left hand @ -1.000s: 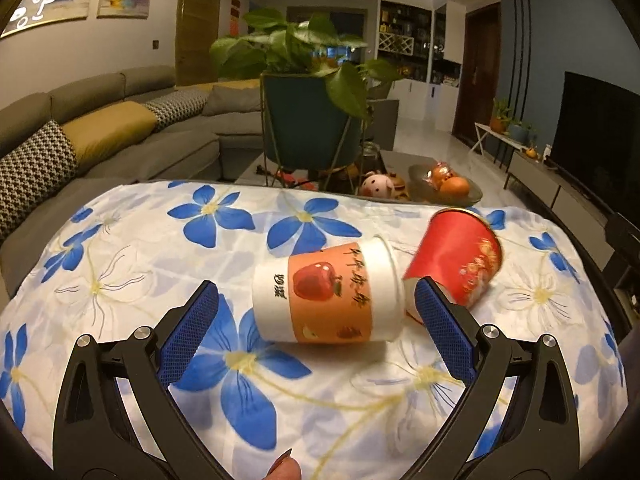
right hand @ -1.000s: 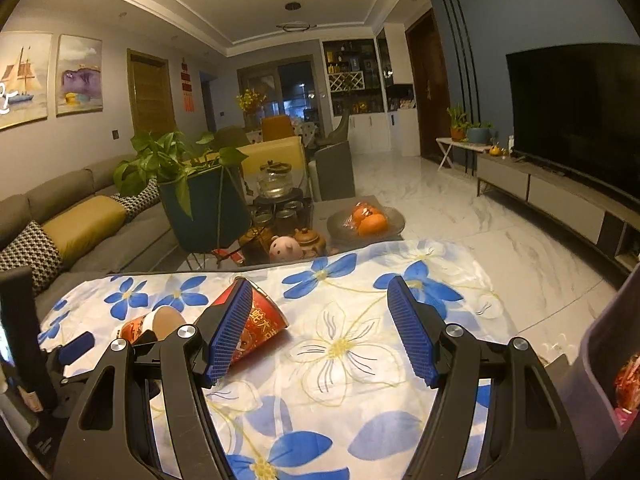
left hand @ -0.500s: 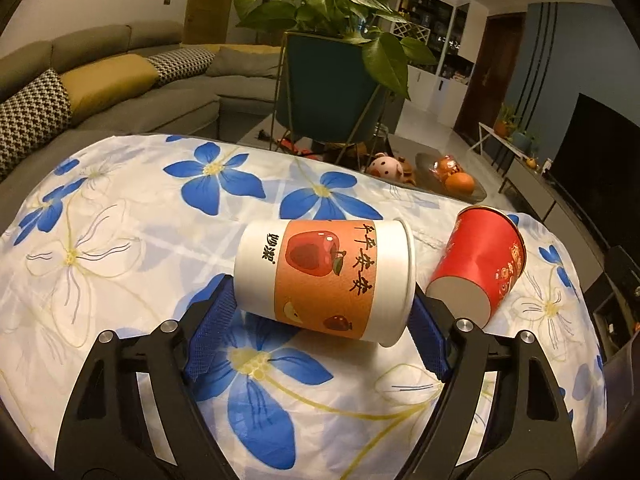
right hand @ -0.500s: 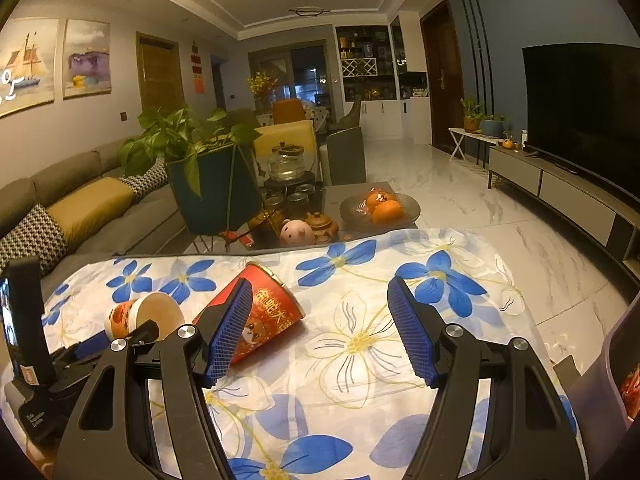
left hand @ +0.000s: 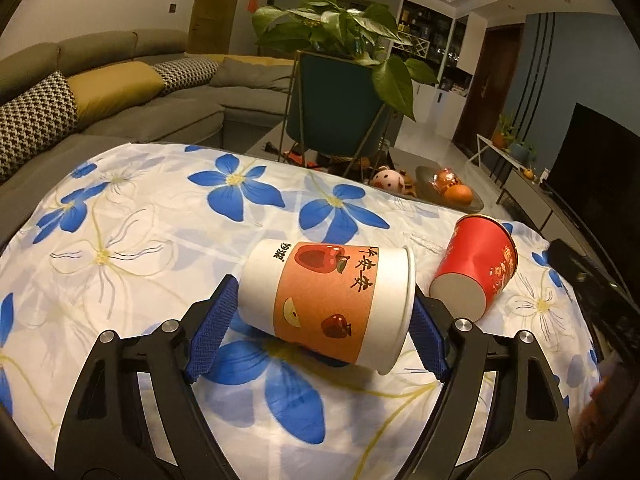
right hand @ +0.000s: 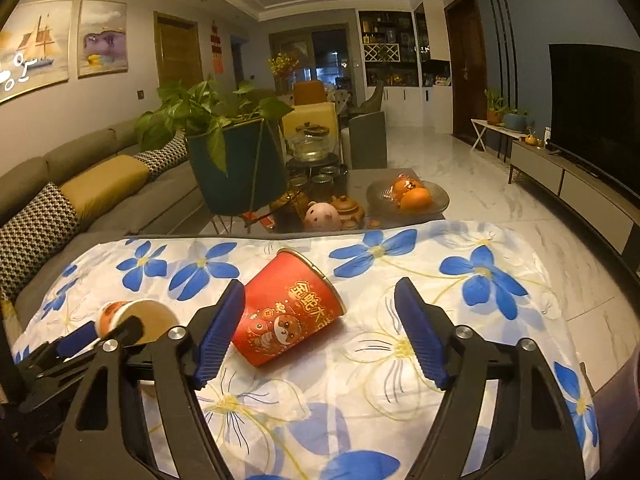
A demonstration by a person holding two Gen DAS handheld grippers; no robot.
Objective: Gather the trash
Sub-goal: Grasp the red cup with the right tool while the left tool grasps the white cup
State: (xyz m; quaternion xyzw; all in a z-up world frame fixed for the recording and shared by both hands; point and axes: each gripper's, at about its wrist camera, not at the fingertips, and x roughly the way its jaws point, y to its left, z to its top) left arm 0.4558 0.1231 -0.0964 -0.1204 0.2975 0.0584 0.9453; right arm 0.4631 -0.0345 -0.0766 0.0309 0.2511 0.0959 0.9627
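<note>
**Left wrist: first cup clamped, red cup waiting**

Left wrist view shows left gripper clamped end to end on white cup, lying sideways and seemingly just clear of flowered cloth. Right gripper spread wide, empty, hovering at red cup lying tipped on cloth. No cup binned yet; both left to carry off. Compared with a second ago: pads were apart around white cup, now pressed against it.
</note>
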